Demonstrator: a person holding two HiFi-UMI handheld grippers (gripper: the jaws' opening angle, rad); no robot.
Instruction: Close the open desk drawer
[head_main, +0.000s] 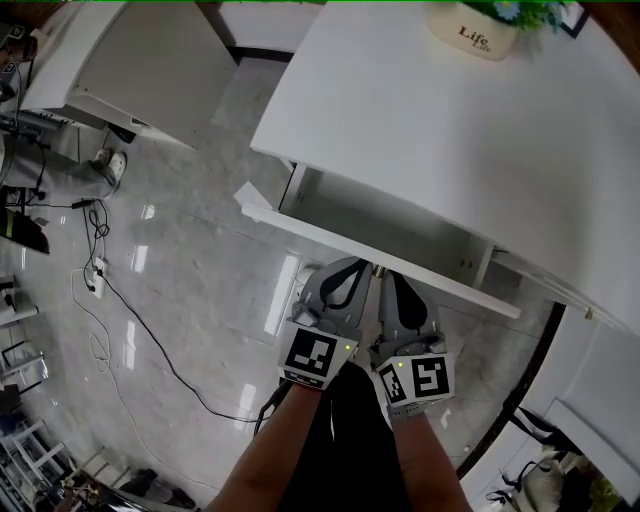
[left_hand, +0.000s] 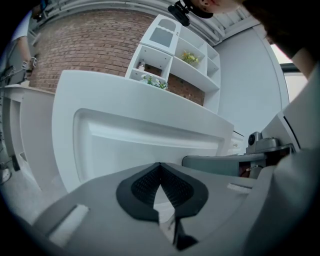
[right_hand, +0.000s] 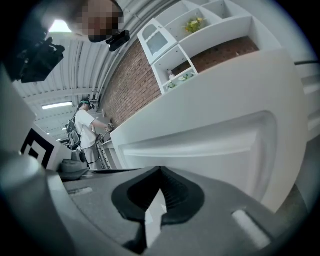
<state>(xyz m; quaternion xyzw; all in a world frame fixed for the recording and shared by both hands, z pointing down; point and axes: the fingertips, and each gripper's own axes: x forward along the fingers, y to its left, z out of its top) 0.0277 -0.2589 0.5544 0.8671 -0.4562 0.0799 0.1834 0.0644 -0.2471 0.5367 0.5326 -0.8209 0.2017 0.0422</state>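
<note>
From the head view, the drawer (head_main: 400, 236) hangs open under the white worktop (head_main: 430, 130), and the left tongs (head_main: 357, 264) and right tongs (head_main: 391, 274) sit side by side, right up at its front panel. In the left gripper view the tongs (left_hand: 160, 165) are tips together and empty, facing the drawer (left_hand: 150, 142). It is the same in the right gripper view: tongs (right_hand: 160, 170) closed on nothing, drawer (right_hand: 210, 145) dead ahead.

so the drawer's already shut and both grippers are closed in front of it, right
No: the drawer is open, pulled out, as the head view shows. The left gripper and right gripper are closed in front of it.
</note>
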